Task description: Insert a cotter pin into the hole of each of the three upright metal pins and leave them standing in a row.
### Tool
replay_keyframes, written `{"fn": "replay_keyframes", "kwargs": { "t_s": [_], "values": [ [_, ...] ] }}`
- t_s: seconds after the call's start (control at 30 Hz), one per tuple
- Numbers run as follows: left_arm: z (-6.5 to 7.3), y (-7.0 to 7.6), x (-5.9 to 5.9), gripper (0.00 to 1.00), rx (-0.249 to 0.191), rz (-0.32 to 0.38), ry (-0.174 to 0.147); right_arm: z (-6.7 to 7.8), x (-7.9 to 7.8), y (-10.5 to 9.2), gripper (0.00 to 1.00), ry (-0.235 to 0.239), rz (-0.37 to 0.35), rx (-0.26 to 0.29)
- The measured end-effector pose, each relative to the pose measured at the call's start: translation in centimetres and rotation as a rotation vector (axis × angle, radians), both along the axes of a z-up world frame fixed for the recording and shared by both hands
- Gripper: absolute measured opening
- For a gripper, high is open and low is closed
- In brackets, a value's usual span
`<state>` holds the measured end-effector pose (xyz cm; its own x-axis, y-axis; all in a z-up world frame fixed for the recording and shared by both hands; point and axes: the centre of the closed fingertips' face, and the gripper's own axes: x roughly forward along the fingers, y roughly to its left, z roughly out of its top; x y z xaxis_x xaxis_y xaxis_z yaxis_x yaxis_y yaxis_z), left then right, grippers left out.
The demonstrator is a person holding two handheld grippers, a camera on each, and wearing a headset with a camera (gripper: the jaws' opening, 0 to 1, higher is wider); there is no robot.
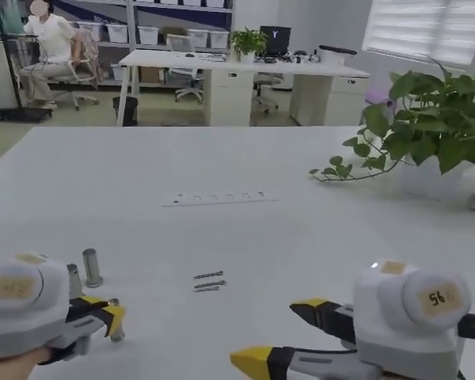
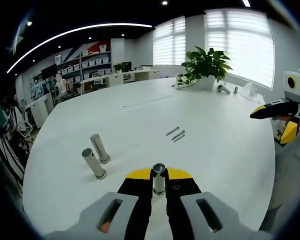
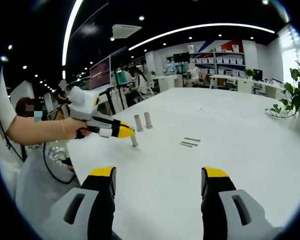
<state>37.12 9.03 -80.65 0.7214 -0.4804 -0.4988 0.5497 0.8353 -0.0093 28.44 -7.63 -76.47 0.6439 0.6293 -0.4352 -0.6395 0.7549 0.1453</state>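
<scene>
Left gripper (image 2: 159,176) fingers (image 2: 138,175) around one short, shiny, upright metal pin (image 2: 158,184)

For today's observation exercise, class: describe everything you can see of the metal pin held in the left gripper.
The metal pin is a short, plain cylinder of dull silver-grey metal, with what looks like a dark round recess at its top end. It stands upright, clamped between the black, yellow-tipped fingers of the left gripper, which grip its upper part. Its foot appears to rest on the white table, apart from the two other pins and the cotter pins.
</scene>
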Motion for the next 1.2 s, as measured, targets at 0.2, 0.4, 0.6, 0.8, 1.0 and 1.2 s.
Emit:
{"fn": "replay_keyframes", "kwargs": {
  "t_s": [0.2,0.4,0.6,0.8,1.0,1.2],
  "values": [
    [-0.5,-0.7,0.2,0.07,-0.011,0.041,0.014,0.0,0.0,-0.5,0.71,0.002,-0.014,0.006],
    [-1.1,-1.1,0.3,0.07,-0.012,0.089,0.028,-0.3,0.1,-0.6,0.71,0.009,-0.018,0.01],
    [-1.3,-1.3,0.5,0.07,-0.018,0.117,0.02,-0.3,0.2,-0.6,0.71,0.011,-0.017,0.014],
    [-1.3,-1.2,0.8,0.07,-0.001,0.131,0.006,-0.5,0.3,-0.4,0.71,0.015,-0.01,0.019],
    [-1.4,-1.0,1.0,0.07,0.005,0.137,-0.002,-0.6,0.4,-0.1,0.71,0.019,-0.001,0.025],
    [-1.8,-0.7,0.8,0.15,0.024,0.146,0.012,-0.6,0.4,0.1,0.71,0.019,0.003,0.031]
  ]
}}
